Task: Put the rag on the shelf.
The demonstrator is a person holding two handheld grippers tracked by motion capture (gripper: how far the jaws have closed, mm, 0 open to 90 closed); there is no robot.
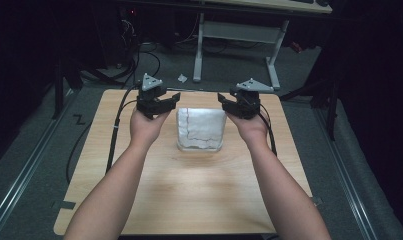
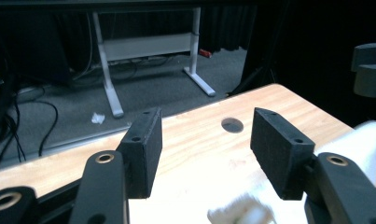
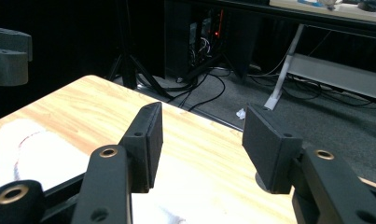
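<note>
Dark grey carpet spreads around a pale wooden table (image 1: 189,190) with rounded corners, a fine straight grain and a small round hole near its far edge (image 2: 232,124). Beyond it stands a white metal desk frame (image 1: 236,35), with black cables looping over the floor and a crumpled scrap of white paper (image 1: 182,78) lying near one of its feet.

Near the far middle of the tabletop lies a folded white cloth (image 1: 200,129), a soft, roughly square pad with a nubbly weave and a thin dark line of stitching wandering across its top.

The left gripper (image 1: 170,102), matte black plastic under a grey three-cornered plate, sits just beside the cloth's left edge. In the left gripper view its two blocky, flat-faced jaws stand wide apart with only bare wood between them, holding nothing; the cloth's pale edge shows low and to the right.

The right gripper (image 1: 224,103) sits just beside the cloth's right edge, likewise spread wide and empty, with brass-ringed screw holes showing along its arms.
</note>
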